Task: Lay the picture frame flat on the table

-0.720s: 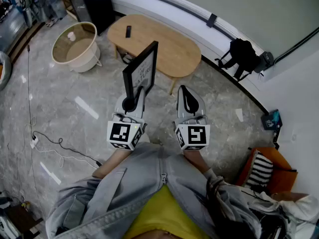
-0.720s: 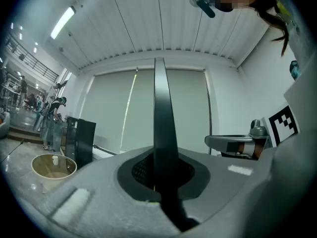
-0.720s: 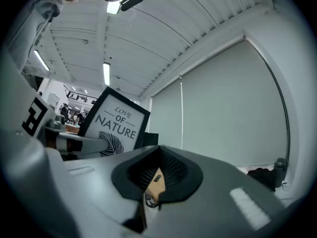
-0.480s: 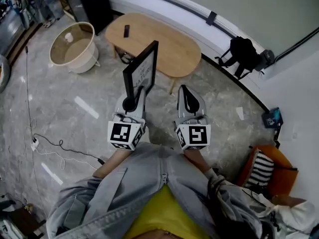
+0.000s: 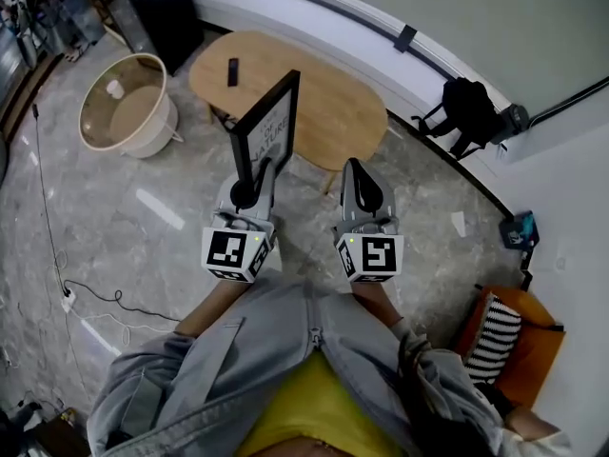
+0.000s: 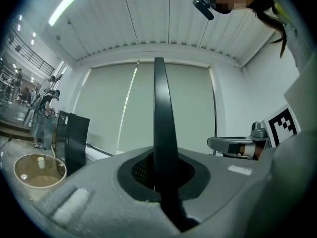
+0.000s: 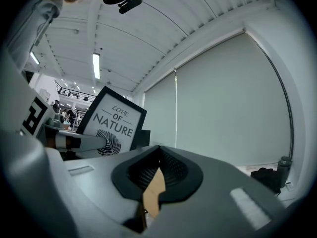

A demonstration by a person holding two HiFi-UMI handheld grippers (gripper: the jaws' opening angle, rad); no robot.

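So far only the pick-up is done: the picture frame is off any surface and stands upright on edge in the upper centre of the head view. The left gripper is clamped on its lower edge, and in the left gripper view the dark moulding rises straight up out of the closed jaws. The right gripper sits just beside it, to the right, jaws together and gripping nothing. A tan sliver shows in its notch, which I take to be the tabletop beyond, though I can't be sure. In the right gripper view I can read the print side, "Love of Nature" with a leaf motif. What is left, as I judge it, is the whole placement: carrying the frame over the wooden oval table, tipping it from upright to flat, setting it down and letting go. The table fills the upper middle of the frame and is mostly bare. Its one occupant is a small black object, possibly a remote, near its left end, so I would aim for the open middle or right part. A round cream basket stands on the floor at upper left, well apart from the table. A black backpack leans at the wall at upper right, and a cable trails across the floor at lower left. None of these blocks the way.
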